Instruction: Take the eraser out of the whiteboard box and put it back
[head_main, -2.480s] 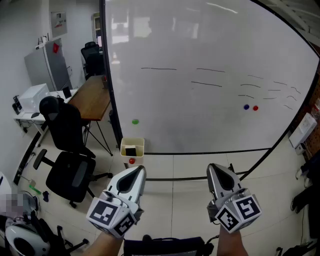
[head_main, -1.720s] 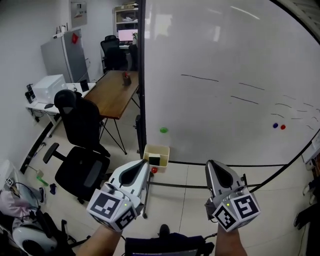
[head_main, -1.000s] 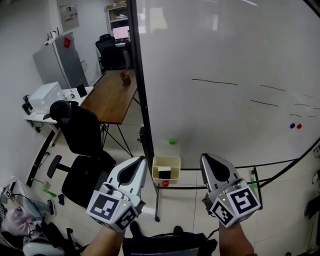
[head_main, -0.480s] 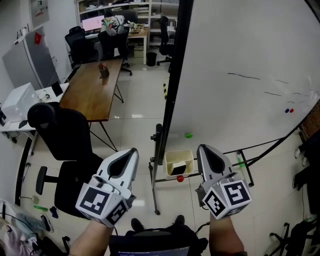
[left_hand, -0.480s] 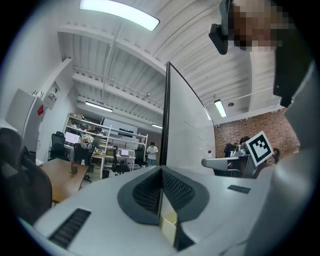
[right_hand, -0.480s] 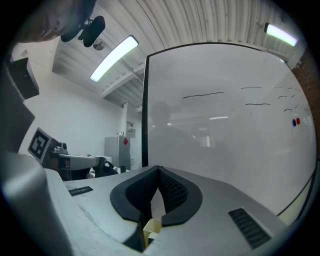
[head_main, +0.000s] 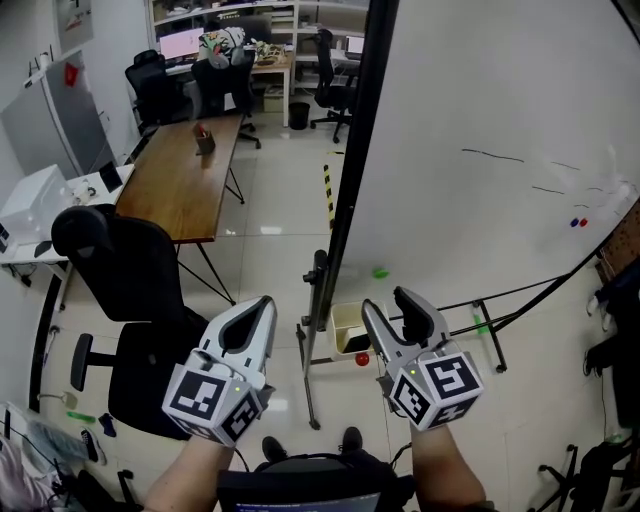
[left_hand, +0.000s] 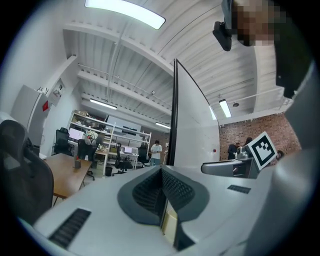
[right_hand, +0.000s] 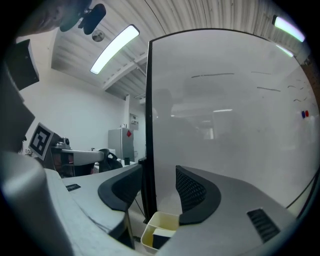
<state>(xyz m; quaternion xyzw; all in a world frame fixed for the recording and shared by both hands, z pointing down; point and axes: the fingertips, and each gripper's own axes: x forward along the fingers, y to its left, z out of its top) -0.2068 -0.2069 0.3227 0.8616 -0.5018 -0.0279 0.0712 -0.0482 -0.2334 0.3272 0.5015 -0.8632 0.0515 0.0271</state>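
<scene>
Nothing was done yet: the eraser (right_hand: 160, 239) lay in the whiteboard box (right_hand: 162, 220) ahead of the right tongs (head_main: 386, 302), whose jaws had just been opening, with nothing between them; the left tongs (head_main: 262, 305) were closed on nothing.

Wooden desk (head_main: 185, 180), black chair (head_main: 125, 265) alongside

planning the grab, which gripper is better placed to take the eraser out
Right. The right gripper, whose empty jaws have just been opening, faces the box and eraser; the left gripper is shut.
</scene>
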